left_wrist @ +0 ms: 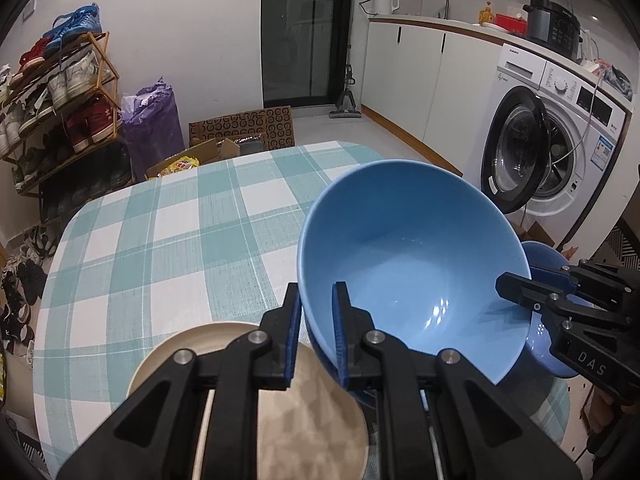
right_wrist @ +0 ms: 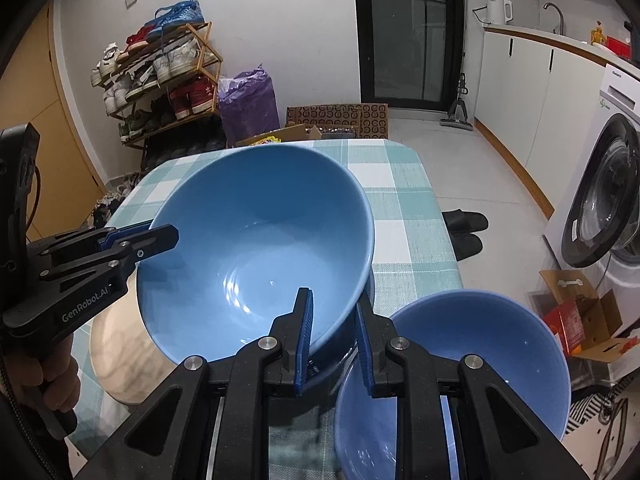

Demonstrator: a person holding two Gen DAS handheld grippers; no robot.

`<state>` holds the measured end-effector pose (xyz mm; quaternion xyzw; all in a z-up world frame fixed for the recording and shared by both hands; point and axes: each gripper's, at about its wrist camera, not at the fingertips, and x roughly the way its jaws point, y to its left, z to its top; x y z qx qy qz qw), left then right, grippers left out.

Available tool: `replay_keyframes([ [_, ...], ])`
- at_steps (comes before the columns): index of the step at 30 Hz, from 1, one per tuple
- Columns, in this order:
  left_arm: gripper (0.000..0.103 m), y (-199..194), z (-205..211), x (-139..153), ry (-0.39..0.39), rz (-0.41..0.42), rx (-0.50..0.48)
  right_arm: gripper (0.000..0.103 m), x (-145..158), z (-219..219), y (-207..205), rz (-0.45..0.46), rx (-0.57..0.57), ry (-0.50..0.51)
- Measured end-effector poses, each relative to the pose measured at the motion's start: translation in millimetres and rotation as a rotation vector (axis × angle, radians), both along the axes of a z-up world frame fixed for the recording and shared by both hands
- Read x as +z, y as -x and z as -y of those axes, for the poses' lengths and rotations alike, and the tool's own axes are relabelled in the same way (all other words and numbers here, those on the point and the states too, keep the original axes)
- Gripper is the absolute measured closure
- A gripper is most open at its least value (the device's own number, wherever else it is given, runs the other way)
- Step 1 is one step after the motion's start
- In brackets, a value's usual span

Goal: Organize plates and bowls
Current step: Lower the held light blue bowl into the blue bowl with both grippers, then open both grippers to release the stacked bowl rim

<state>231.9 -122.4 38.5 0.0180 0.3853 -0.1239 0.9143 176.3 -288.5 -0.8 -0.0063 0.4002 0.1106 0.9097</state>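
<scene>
Left gripper (left_wrist: 316,328) "GenRobot.AI", right gripper (right_wrist: 332,336) "DAS", both clamped on blue bowl (left_wrist: 408,276) rim.

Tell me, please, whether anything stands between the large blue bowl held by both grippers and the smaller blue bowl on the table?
Nothing visible does. The large blue bowl hangs tilted, gripped at its rim by the left gripper and the right gripper. The smaller blue bowl sits open and empty beside it; the beige plate lies on the other side.
</scene>
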Motion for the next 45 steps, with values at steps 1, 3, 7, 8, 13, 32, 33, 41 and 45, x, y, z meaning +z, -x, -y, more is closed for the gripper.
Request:
replay_keyframes([
  [1,0.091,-0.4,-0.3,-2.5,-0.001,-0.006,0.000,0.083,-1.7,0.0,-0.4,-0.002,-0.001,0.001],
  [3,0.091,-1.9,-0.4,-6.9,-0.005,-0.017,0.001,0.083,-3.4,-1.3,-1.9,-0.006,0.001,0.008],
  [7,0.091,-2.5,0.8,-11.1,-0.013,-0.023,0.000,0.083,-9.1,-5.1,-2.9,-0.008,-0.001,0.034],
  [8,0.091,-2.8,1.2,-12.0,-0.015,-0.024,-0.002,0.083,-10.1,-6.7,-2.9,-0.005,-0.005,0.044],
  [13,0.091,-2.6,4.9,-16.7,-0.038,-0.026,0.000,0.082,-17.0,-16.0,-4.6,-0.011,-0.010,0.091],
  [32,0.090,-2.0,3.2,-26.6,-0.048,-0.055,-0.024,0.078,-24.3,-16.5,-6.6,-0.011,-0.013,0.123],
  [33,0.089,-0.7,3.6,-26.4,-0.049,-0.051,-0.029,0.076,-24.7,-16.4,-5.5,-0.009,-0.012,0.131],
  [41,0.078,5.1,1.5,-19.4,-0.044,-0.033,-0.037,0.060,-17.9,-11.5,-4.0,0.023,-0.010,0.099],
  [45,0.057,8.9,-2.6,-14.3,-0.009,-0.034,-0.031,0.048,-6.5,-0.2,0.6,0.057,-0.025,0.056],
])
